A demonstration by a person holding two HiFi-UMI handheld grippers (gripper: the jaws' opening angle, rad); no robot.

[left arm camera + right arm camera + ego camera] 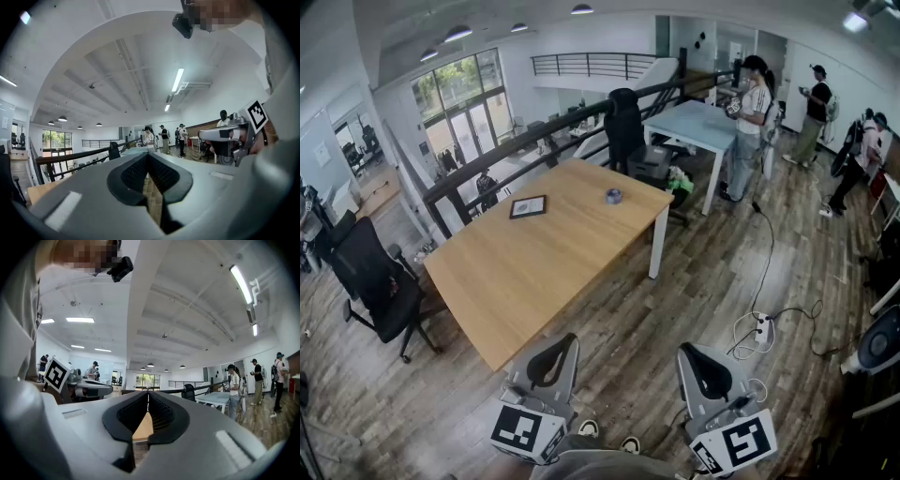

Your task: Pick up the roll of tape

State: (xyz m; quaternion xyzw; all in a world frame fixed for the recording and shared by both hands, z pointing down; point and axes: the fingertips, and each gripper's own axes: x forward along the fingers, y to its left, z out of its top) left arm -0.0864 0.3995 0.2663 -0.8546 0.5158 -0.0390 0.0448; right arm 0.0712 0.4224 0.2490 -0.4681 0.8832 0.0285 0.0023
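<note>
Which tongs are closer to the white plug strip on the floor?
Right. The right tongs sit just left of the plug strip; the left tongs are far off to its left, by the table corner.

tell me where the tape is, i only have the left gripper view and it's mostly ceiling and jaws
observer: The roll of tape lies on the wooden table, near its far right corner.
operator: anything else on that table
observer: Only a dark framed picture, lying flat to the left of the tape and apart from it.
operator: is the right gripper free
observer: Yes. The right gripper is shut with nothing between its jaws, and it is over the floor, short of the table.
</note>
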